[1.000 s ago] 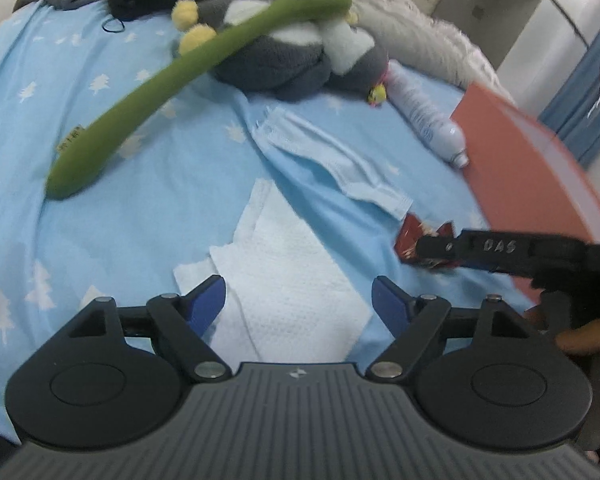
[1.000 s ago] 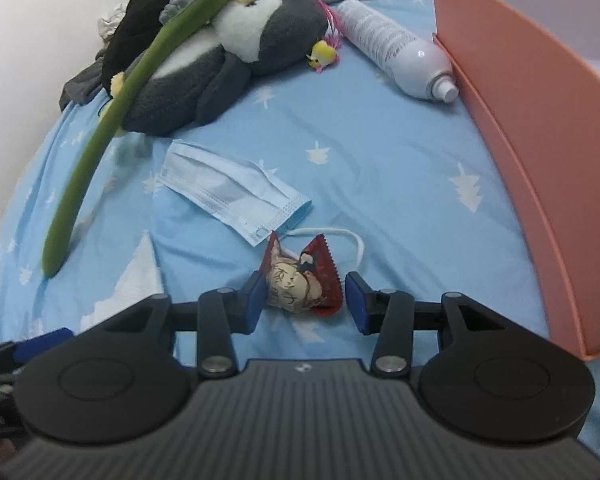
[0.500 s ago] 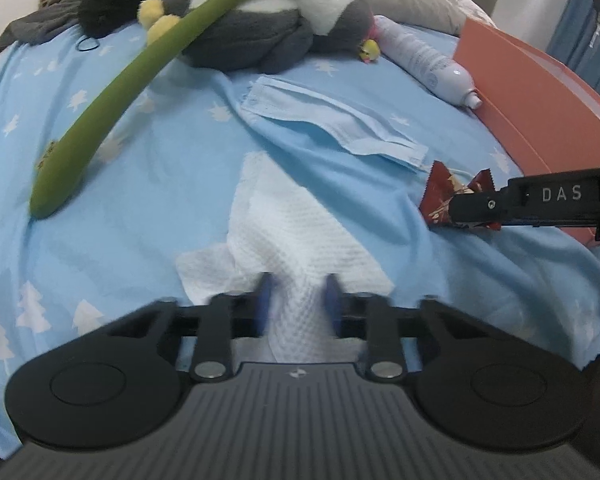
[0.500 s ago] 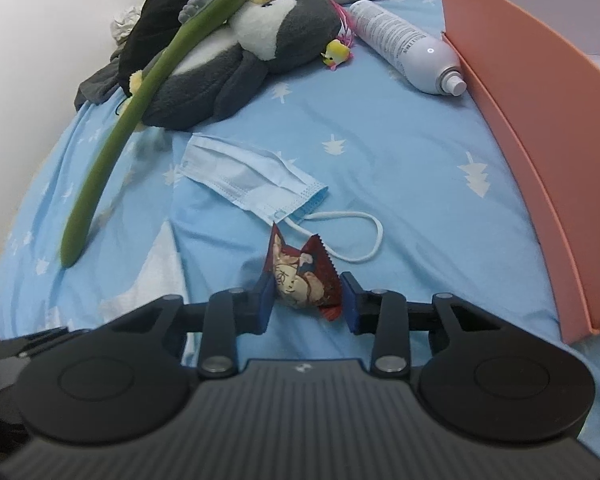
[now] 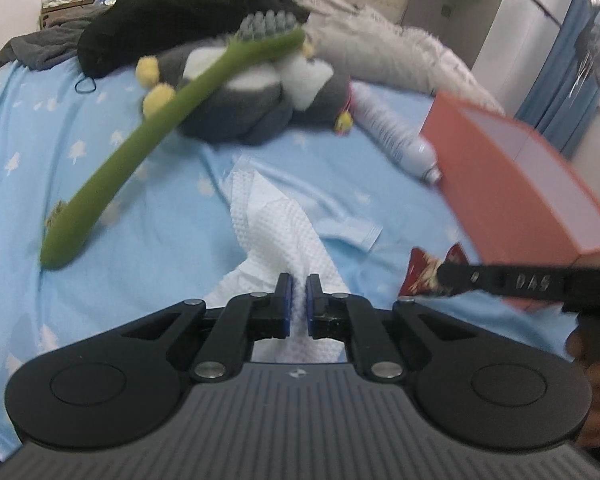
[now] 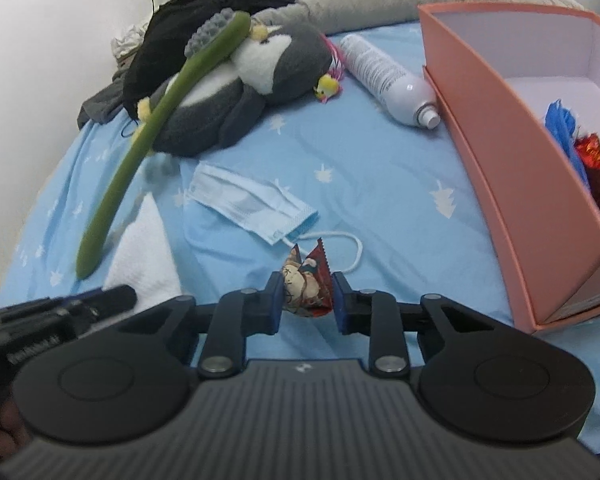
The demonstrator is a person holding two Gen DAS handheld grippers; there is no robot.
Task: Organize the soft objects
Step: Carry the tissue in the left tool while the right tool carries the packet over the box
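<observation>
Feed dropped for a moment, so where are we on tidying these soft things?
Done: some blue and red items already sit in the orange cardboard box. In hand: left gripper pinches the white textured cloth; right gripper holds the red snack packet. Left on the bed: blue face mask, green plush toothbrush, grey penguin plush.

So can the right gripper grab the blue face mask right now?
Probably not yet. The right gripper is shut on the red snack packet, so it is full. The face mask lies just ahead on the bedsheet, nothing on it.
</observation>
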